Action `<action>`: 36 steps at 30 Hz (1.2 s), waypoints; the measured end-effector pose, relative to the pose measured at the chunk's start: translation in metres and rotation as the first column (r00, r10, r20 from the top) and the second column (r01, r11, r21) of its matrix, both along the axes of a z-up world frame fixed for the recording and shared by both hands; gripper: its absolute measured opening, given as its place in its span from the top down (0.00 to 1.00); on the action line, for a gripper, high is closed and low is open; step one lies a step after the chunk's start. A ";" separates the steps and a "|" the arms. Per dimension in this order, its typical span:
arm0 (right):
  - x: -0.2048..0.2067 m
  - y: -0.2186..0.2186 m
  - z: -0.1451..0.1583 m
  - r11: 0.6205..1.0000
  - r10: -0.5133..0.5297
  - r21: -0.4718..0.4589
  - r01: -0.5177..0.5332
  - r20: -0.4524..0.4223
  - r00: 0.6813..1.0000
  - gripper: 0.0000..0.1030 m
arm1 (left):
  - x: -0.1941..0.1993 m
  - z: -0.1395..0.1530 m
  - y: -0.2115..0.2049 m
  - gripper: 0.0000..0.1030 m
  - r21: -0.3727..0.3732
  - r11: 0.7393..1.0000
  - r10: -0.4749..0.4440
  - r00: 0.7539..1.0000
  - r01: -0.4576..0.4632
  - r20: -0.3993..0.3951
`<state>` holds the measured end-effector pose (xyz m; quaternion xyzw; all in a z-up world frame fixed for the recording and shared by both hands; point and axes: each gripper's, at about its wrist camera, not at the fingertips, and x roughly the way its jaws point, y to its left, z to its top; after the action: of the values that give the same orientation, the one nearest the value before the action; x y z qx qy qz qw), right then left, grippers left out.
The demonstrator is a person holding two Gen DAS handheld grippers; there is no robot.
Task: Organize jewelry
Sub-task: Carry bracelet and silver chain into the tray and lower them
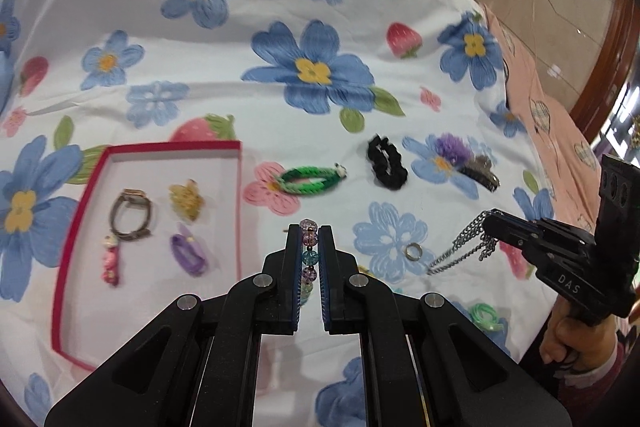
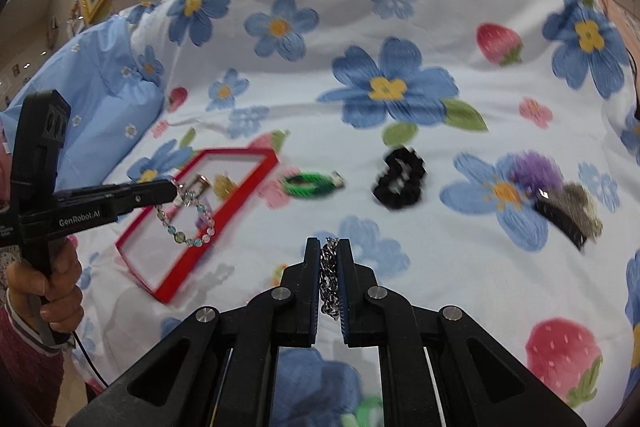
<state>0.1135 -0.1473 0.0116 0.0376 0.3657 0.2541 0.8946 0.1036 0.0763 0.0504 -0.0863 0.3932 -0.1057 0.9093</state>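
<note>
We are partway: the red box [image 1: 236, 195] on the bed already holds four pieces. Our left hand-held gripper [image 1: 310, 247] pinches a bead bracelet [image 1: 309, 255], our right hand-held gripper [image 2: 329, 267] a chain [image 2: 329, 279]; the green band [image 1: 310, 179], scrunchie [image 1: 387, 163] and ring [image 1: 413, 251] remain outside.

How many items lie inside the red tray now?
4: a watch at far left, a pink charm below it, a yellow clip at upper right, a purple band at lower right.

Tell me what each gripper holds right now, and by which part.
The left gripper pinches a beaded bracelet at one stretch of its loop; the rest dangles. The right gripper clamps a silver chain bunched between its fingers, ends hanging.
</note>
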 end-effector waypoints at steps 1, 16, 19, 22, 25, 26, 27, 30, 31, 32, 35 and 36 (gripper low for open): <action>0.001 0.004 0.004 1.000 0.007 0.006 -0.008 0.010 1.000 0.93 | -0.002 0.002 0.004 0.94 -0.004 1.000 0.009 1.000 -0.009 0.004; 0.010 0.103 0.039 0.976 0.195 0.092 -0.199 0.055 0.979 0.93 | -0.026 0.006 0.089 0.94 -0.039 0.984 0.176 0.984 -0.175 0.019; 0.012 0.129 0.036 0.966 0.239 0.095 -0.242 0.047 0.970 0.93 | -0.030 -0.001 0.104 0.94 -0.041 0.979 0.202 0.979 -0.202 0.006; 0.014 0.151 0.030 0.957 0.272 0.100 -0.273 0.031 0.962 0.93 | -0.031 -0.009 0.114 0.94 -0.045 0.974 0.220 0.975 -0.220 -0.011; 0.018 0.173 0.022 0.947 0.303 0.105 -0.302 0.009 0.953 0.93 | -0.030 -0.017 0.124 0.94 -0.053 0.970 0.236 0.971 -0.238 -0.029; 0.018 0.177 0.020 0.946 0.308 0.103 -0.307 0.007 0.951 0.93 | -0.029 -0.021 0.126 0.94 -0.055 0.968 0.242 0.970 -0.244 -0.035; 0.019 0.182 0.018 0.945 0.314 0.101 -0.313 0.002 0.949 0.93 | -0.028 -0.024 0.128 0.94 -0.059 0.967 0.246 0.968 -0.248 -0.042; 0.021 0.196 0.010 0.939 0.332 0.099 -0.329 -0.015 0.943 0.93 | -0.026 -0.031 0.132 0.94 -0.064 0.964 0.253 0.966 -0.256 -0.055; 0.022 0.199 0.008 0.938 0.336 0.099 -0.332 -0.020 0.942 0.93 | -0.024 -0.034 0.134 0.94 -0.067 0.964 0.255 0.965 -0.259 -0.060; 0.024 0.203 0.005 0.937 0.340 0.100 -0.336 -0.027 0.940 0.93 | -0.023 -0.037 0.135 0.94 -0.068 0.963 0.257 0.964 -0.262 -0.065; 0.029 0.213 -0.006 0.935 0.347 0.100 -0.341 -0.055 0.936 0.93 | -0.018 -0.047 0.140 0.94 -0.076 0.959 0.268 0.960 -0.274 -0.081; 0.031 0.215 -0.010 0.935 0.348 0.100 -0.341 -0.064 0.935 0.93 | -0.016 -0.053 0.142 0.94 -0.075 0.957 0.274 0.957 -0.281 -0.094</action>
<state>0.1441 0.0675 0.0016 0.0224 0.3911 0.4210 0.8181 0.0878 0.2183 -0.0026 -0.1847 0.4092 0.0093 0.8935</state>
